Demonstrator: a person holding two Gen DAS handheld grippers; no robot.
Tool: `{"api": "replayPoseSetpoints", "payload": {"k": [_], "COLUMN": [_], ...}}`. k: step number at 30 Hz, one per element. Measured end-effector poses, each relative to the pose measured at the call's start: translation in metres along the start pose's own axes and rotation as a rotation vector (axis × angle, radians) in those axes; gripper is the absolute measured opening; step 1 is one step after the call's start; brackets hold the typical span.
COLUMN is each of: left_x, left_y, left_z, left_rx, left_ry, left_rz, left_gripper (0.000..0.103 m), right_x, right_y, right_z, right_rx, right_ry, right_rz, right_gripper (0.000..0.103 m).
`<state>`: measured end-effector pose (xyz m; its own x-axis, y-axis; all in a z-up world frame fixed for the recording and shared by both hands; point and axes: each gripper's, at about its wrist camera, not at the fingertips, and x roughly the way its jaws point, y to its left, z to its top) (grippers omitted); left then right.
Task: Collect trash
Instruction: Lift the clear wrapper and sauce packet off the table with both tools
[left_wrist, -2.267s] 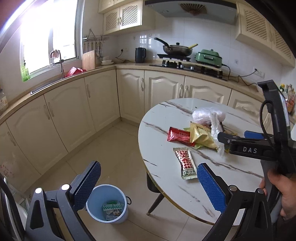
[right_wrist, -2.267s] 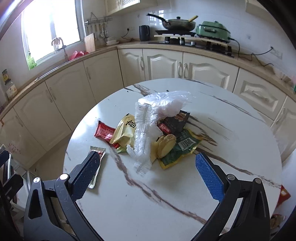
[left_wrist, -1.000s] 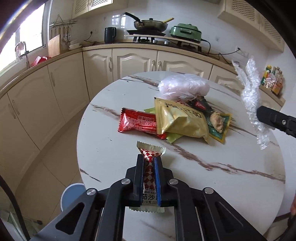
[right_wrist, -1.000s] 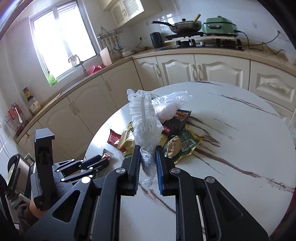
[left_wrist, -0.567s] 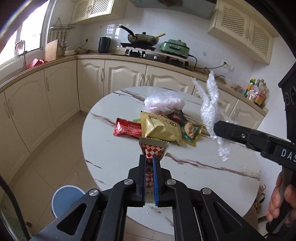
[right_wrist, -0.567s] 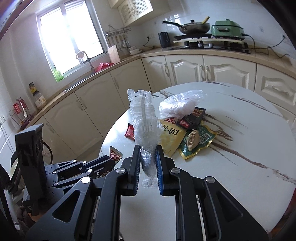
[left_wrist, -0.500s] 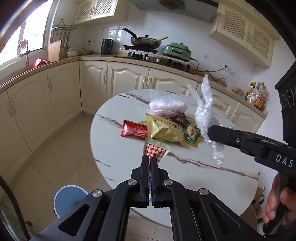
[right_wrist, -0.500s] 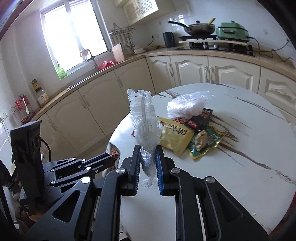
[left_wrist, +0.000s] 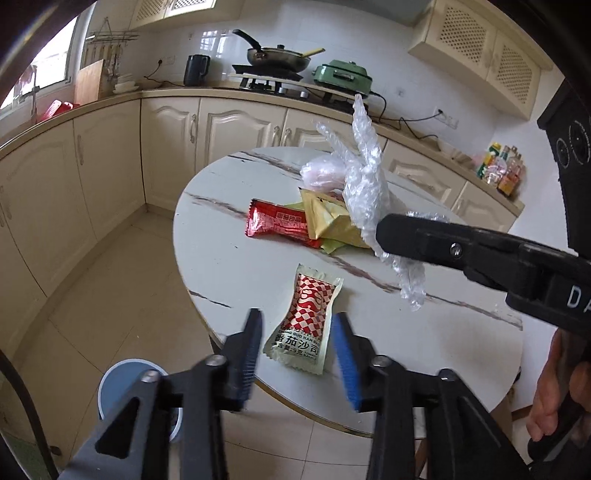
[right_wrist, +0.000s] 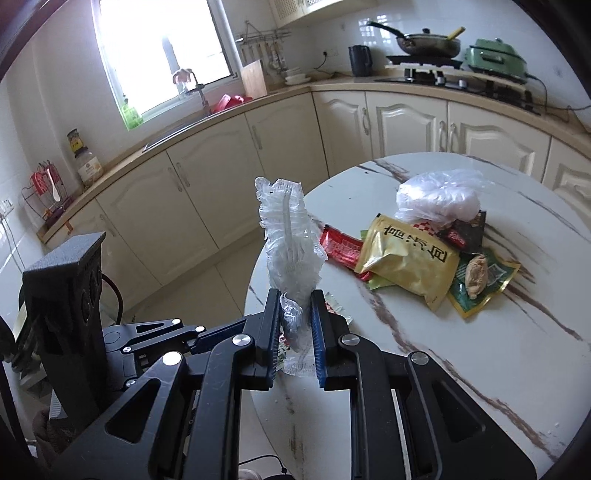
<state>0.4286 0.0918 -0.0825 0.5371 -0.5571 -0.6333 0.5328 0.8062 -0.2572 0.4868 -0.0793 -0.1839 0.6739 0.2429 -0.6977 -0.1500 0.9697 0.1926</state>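
Left tool (left_wrist: 297, 354) just opening around sachet (left_wrist: 304, 319), right tool (right_wrist: 294, 330) pinching clear wrap (right_wrist: 291, 251)

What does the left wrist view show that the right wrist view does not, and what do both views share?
Only the left wrist view shows the blue bin on the floor, the left gripper with jaws just opened, and the whole checked sauce packet loose between them. Only the right wrist view shows the window and the green wrapper. Both show the marble table, the yellow pouch, and the right gripper clamping the clear plastic glove.
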Motion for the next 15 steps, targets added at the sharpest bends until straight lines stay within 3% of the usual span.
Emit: {"api": "replayPoseSetpoints", "payload": {"k": [4,6,8,10,15], "left_x": [0.01,0.014,0.019,0.022,0.024], "left_y": [-0.004,-0.007,-0.016,-0.019,-0.012], "left_z": [0.0,0.002,0.005,0.007,0.006], "left_rx": [0.025,0.05,0.071,0.074,0.014], "left_ry": [0.039,0.038,0.043,0.049,0.016], "left_rz": [0.019,0.043,0.049,0.06,0.044], "left_gripper": [0.05,0.031,0.028,0.013,0.003], "right_x": [-0.007,-0.009,-0.01,-0.01,-0.006], "right_y": [-0.009,-0.013,-0.014,-0.015,-0.013], "right_z": [0.002,0.002,0.002,0.001,-0.005], "right_rx": [0.005,0.008,0.007,0.008,0.015], "right_ry": [-0.013,-0.016,-0.016,-0.016,-0.003], "right_rz": [-0.008,-0.007,-0.005,-0.002,0.004], "right_gripper": [0.015,0.015,0.015,0.015,0.015]}}
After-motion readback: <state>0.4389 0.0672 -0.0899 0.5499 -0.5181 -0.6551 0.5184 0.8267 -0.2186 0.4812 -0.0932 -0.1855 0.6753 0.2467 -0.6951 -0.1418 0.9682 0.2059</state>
